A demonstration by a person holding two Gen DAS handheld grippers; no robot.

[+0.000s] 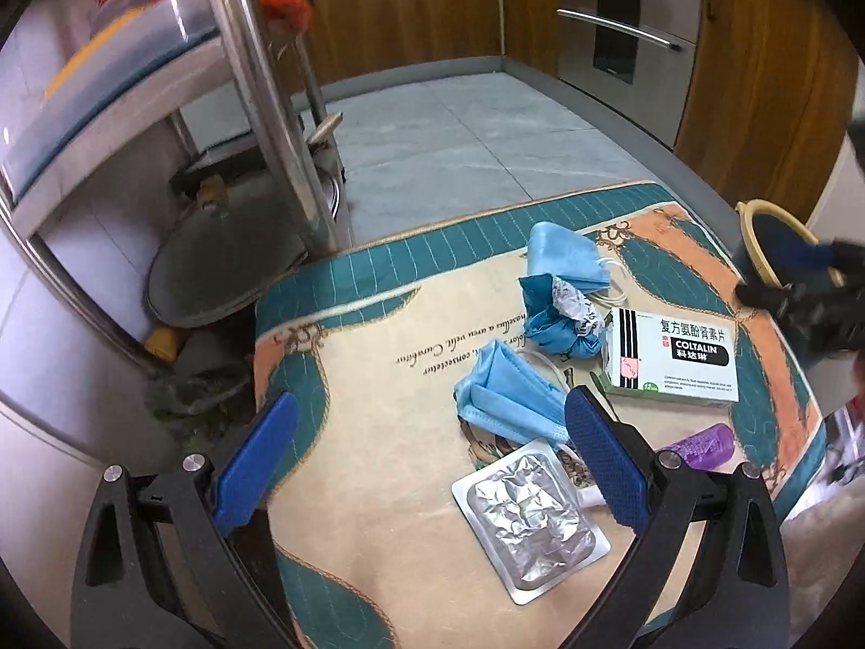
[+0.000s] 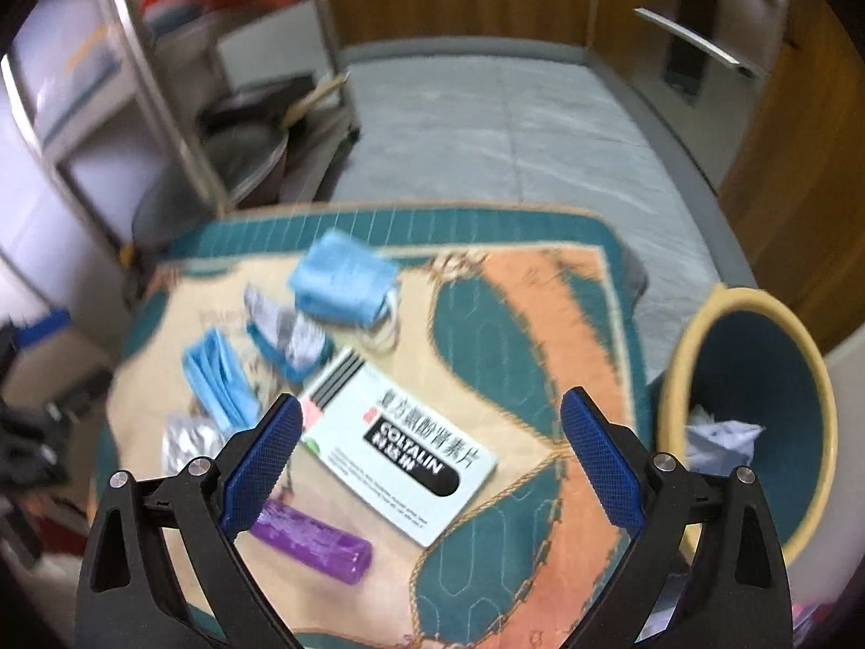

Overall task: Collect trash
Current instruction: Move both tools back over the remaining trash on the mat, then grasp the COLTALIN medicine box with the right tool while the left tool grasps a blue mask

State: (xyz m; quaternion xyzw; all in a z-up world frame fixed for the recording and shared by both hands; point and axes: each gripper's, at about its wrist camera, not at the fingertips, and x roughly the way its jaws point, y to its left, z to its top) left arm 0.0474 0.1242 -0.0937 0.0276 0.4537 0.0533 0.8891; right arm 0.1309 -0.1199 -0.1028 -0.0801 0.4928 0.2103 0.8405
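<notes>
Both grippers hang over the litter with jaws apart, nothing held.

Right gripper [image 2: 430,432] should drop squarely over the Coltalin box [image 2: 403,459], near the bin [image 2: 697,324]; left gripper [image 1: 432,438] hangs above the foil blister [image 1: 530,519], beside the box. Quilted mat [image 2: 540,324], grey floor tiles, wooden cabinets beyond.

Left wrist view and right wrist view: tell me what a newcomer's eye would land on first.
The white medicine box with bold black lettering stands out, lying flat in the middle of the patterned cloth. Around it lie two blue face masks, a silver foil blister pack and a purple tube. Off the cloth's right edge stands a yellow-rimmed bin with crumpled paper inside.
</notes>
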